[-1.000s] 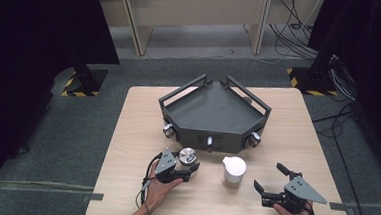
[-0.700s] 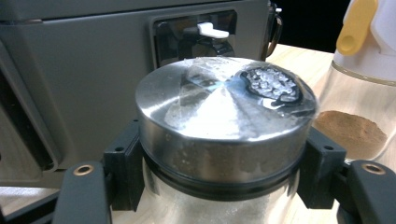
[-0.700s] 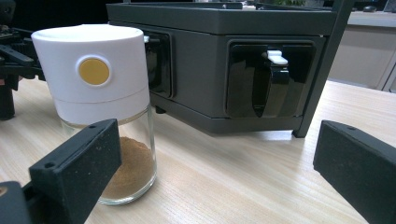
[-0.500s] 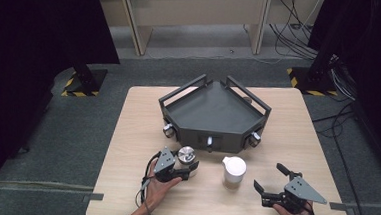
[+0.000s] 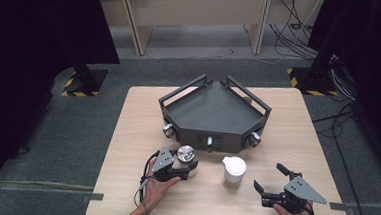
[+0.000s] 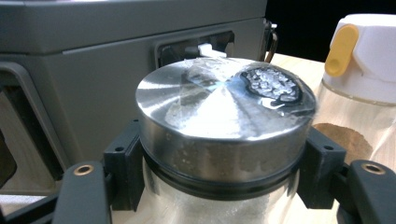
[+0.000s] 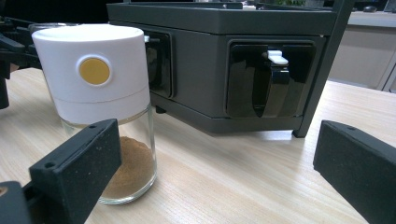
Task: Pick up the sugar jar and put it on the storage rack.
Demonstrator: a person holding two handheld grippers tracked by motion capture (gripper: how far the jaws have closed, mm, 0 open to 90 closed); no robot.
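The left tongs (image 5: pixel 187 168) are already pinching the steel-lidded glass jar (image 5: pixel 185 155) just in front of the dark three-sided rack (image 5: pixel 213 114), while the right tongs (image 5: pixel 273 184) rest spread beside the white-capped spice jar (image 5: pixel 233 171), so I'd say both jars are yet to be racked.

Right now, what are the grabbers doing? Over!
Left gripper shut on the steel-lidded jar. Right gripper open, short of the white-capped jar. Grey rack just behind.
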